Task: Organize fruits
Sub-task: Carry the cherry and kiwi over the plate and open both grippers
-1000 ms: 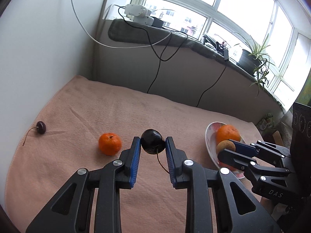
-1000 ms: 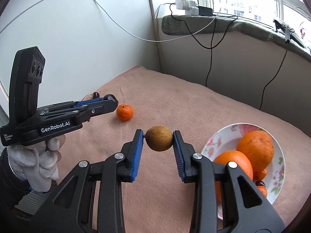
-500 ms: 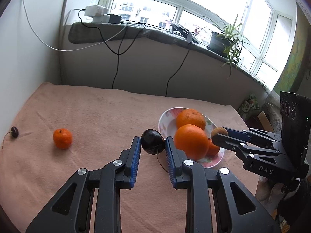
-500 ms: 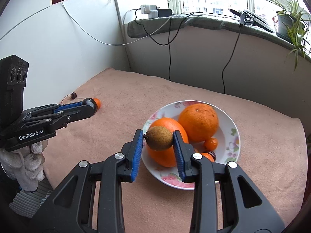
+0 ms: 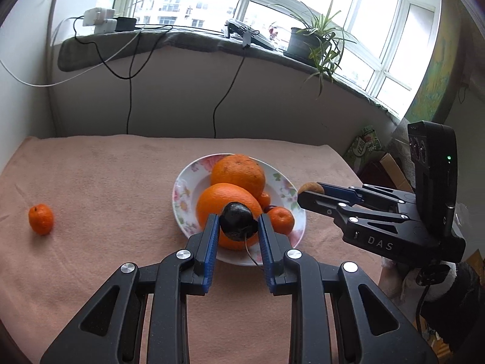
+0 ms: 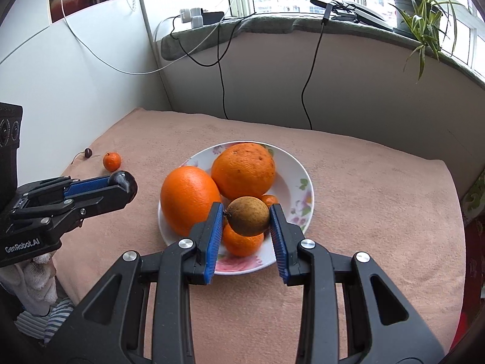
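You are mid-delivery with both loads. Your left gripper (image 5: 239,225) is pinching a dark cherry (image 5: 238,220), its stem dangling, over the near left rim of the floral plate (image 5: 185,194); your right gripper (image 6: 247,217) is pinching a brown round fruit (image 6: 248,215) above the plate's near side, over a small tangerine (image 6: 241,242). The plate already carries two big oranges (image 6: 189,197) — little bare space remains, mostly at the right. Next, I judge, you lower each fruit into a gap before letting go, so neither rolls off. On the pink blanket (image 5: 106,182) a loose tangerine (image 5: 41,219) and another cherry (image 6: 88,152) wait at the far left.
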The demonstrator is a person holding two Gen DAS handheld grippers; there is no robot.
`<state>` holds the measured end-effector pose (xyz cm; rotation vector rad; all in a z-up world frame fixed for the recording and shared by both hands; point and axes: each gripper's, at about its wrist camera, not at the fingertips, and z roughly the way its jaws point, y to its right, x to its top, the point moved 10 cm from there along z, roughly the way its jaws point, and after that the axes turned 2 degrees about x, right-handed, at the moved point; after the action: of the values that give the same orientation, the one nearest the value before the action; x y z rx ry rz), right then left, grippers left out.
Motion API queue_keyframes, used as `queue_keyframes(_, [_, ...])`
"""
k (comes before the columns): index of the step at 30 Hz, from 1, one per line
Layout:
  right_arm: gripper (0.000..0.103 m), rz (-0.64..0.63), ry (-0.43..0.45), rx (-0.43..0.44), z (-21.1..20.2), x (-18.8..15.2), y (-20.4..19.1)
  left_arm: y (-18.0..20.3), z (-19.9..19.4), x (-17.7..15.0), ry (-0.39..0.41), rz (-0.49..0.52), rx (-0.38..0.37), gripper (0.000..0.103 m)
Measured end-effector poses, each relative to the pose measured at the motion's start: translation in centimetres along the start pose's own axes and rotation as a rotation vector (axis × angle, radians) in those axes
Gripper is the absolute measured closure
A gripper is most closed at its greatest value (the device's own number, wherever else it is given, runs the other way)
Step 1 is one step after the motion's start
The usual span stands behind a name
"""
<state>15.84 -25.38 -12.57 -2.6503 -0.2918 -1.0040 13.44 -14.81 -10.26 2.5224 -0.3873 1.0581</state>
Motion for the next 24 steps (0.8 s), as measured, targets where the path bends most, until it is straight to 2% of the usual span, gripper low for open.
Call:
queue_keyframes(10, [0.071,0.011,-0.025,-0.017,1.8,-0.1,2.8,3.5,2.5,-0.1,-0.036,0.047,-0.025,0.079])
queue_keyframes(24, [0.071,0.005,-0.058,-0.006,3.9,-0.4,3.5,4.5,4.5,0.9,-0.048,0.088,-0.011,0.078])
